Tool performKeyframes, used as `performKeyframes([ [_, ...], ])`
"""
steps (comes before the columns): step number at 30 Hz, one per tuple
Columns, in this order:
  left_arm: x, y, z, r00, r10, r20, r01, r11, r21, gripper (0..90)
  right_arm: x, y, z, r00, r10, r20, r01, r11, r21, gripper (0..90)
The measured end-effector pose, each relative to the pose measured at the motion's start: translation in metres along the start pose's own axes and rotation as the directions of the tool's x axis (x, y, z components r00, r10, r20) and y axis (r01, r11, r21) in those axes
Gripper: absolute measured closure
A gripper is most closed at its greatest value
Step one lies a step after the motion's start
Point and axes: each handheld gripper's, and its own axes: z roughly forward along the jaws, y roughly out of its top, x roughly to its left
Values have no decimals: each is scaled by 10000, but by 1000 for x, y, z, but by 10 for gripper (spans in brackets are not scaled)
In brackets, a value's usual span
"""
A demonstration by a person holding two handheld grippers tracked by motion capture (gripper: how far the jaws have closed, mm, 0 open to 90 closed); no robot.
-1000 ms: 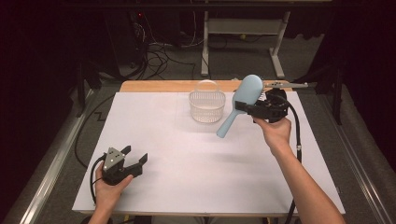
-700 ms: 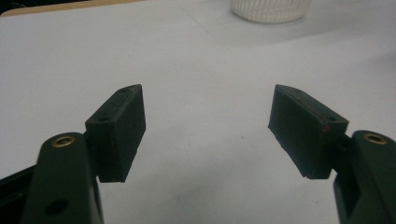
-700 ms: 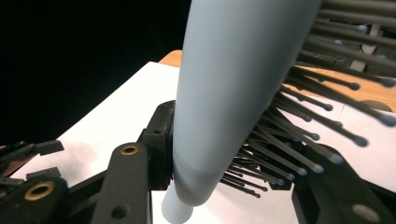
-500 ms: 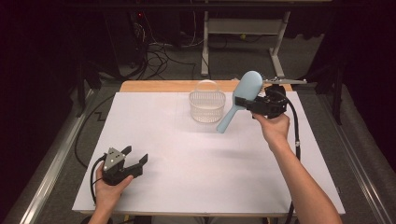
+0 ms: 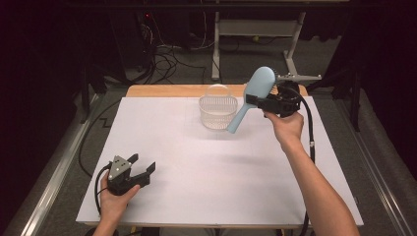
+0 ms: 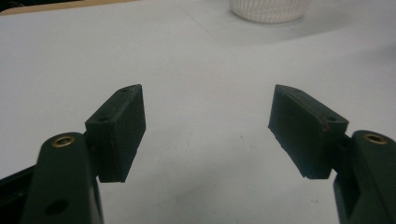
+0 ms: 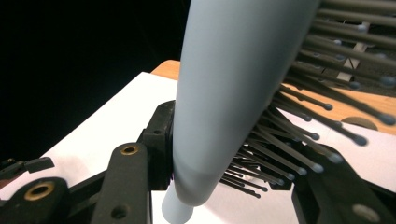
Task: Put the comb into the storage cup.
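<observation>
The light blue plastic hairbrush (image 5: 250, 98) with dark, ball-tipped bristles is held in the air above the far right part of the white surface (image 5: 216, 172), clamped in the right gripper (image 5: 259, 102) near where its oval head narrows into the handle. In the high view the brush is seen tilted, its head raised up and away from the person and its tapered handle slanting down toward the left, where the handle's end is seen just in front of the right side of the white, slotted plastic basket (image 5: 217, 112); whether it touches the basket cannot be told. The basket stands upright on the far middle of the surface, near a strip of bare wood (image 5: 162, 91) along the far edge. In the right gripper view the brush (image 7: 233, 93) is seen close up between the black jaws, bristles pointing to the right. The left gripper (image 5: 141, 169) is held low at the near left corner of the surface, well apart from the brush and basket; its jaws stand apart with nothing between them, and bare white surface (image 6: 205, 140) is seen in the gap.
</observation>
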Motion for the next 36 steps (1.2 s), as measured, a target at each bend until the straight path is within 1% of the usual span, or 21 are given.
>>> performKeyframes([
  [5,0,0,0,10000,-46,17,46,10000,-22,288,2,7,1,9999,-93,97,93,10000,-7,548],
  [7,0,0,0,10000,-15,37,15,10000,-1,288,3,12,2,9997,-149,189,150,9999,-53,549],
  [11,-1,0,0,9999,86,88,-86,10000,42,288,5,17,5,9993,-234,275,235,9997,-21,549],
  [15,-1,0,0,9999,78,102,-79,10000,30,288,7,22,8,9985,-372,397,372,9993,16,549],
  [23,0,0,-1,10000,36,84,-36,10000,-43,288,9,31,13,9976,-373,589,377,9993,-61,549],
  [25,0,0,-1,10000,58,62,-58,10000,-51,288,10,33,15,9968,-443,670,449,9990,-68,549],
  [29,0,0,-1,9999,63,120,-62,10000,-26,288,11,36,20,9952,-521,826,527,9986,-40,549],
  [31,0,0,-1,9999,75,145,-75,10000,-14,288,11,38,24,9939,-583,932,580,9983,56,549],
  [34,0,0,-1,9998,60,164,-60,10000,-14,288,12,40,28,9933,-564,1012,567,9984,-4,548],
  [36,-1,0,0,9998,77,173,-77,10000,6,287,12,41,32,9920,-626,1100,620,9980,87,547],
])
